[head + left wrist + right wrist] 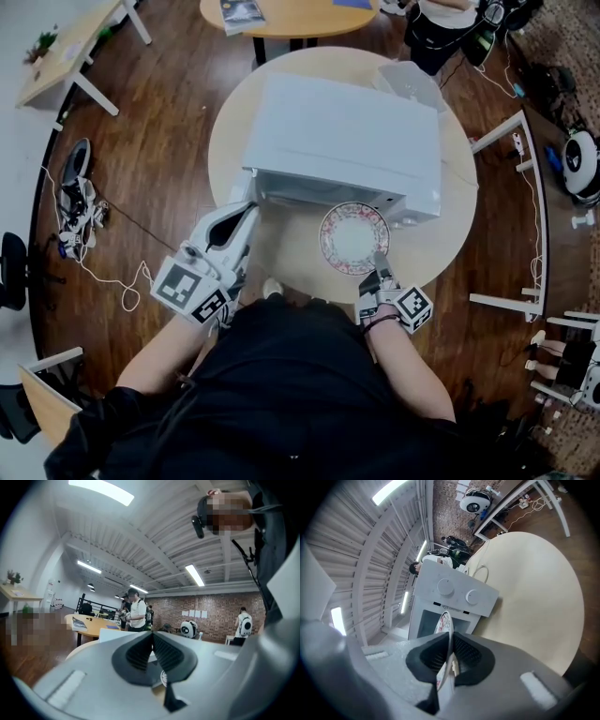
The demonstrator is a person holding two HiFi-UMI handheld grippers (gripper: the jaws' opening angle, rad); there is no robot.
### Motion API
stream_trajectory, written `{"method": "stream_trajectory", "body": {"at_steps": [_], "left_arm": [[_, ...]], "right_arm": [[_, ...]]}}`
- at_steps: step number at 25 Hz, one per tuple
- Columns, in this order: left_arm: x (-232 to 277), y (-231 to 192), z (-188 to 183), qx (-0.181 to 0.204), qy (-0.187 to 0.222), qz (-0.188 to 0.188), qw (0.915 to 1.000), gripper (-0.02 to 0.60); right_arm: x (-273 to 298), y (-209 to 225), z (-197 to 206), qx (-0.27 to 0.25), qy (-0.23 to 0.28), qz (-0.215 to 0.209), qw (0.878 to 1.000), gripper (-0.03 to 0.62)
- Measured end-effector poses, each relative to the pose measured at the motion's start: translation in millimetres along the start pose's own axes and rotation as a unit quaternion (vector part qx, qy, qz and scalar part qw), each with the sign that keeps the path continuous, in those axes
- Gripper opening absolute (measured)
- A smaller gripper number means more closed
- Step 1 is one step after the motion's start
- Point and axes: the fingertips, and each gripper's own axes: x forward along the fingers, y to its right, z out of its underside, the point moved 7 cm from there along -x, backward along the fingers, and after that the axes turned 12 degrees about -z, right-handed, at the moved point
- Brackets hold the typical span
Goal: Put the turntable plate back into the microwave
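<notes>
Gripping the turntable plate point(354, 237) by its near rim with the right gripper point(379, 266), fingers point(465, 654) clamped on both faces of the disc, seen edge-on in the right gripper view. Holding it roughly flat over the round bench point(281, 246), just in front of the microwave point(347, 141), with the far edge right at the open front and most of the disc outside. Showing a patterned reddish band round a pale centre. Facing, in the right gripper view, the open cavity below a panel with two round knobs point(446, 587). Reaching to the microwave's front left corner with the left gripper point(249, 208), fingers brought together and nothing visible between them in the left gripper view; impossible to tell whether touching the casing there. Standing on a wooden floor point(159, 159), beside a second table point(300, 17) carrying a book point(242, 13).
</notes>
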Motion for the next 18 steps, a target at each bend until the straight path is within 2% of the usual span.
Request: {"method": "stream_trajectory", "body": {"at_steps": [18], "left_arm": [[-8,5,0,0.003,0.01,-0.035,0.9993,0.003]], "right_arm": [[52,-9,22,-0.02,-0.095,-0.023,0.995,0.018]]}}
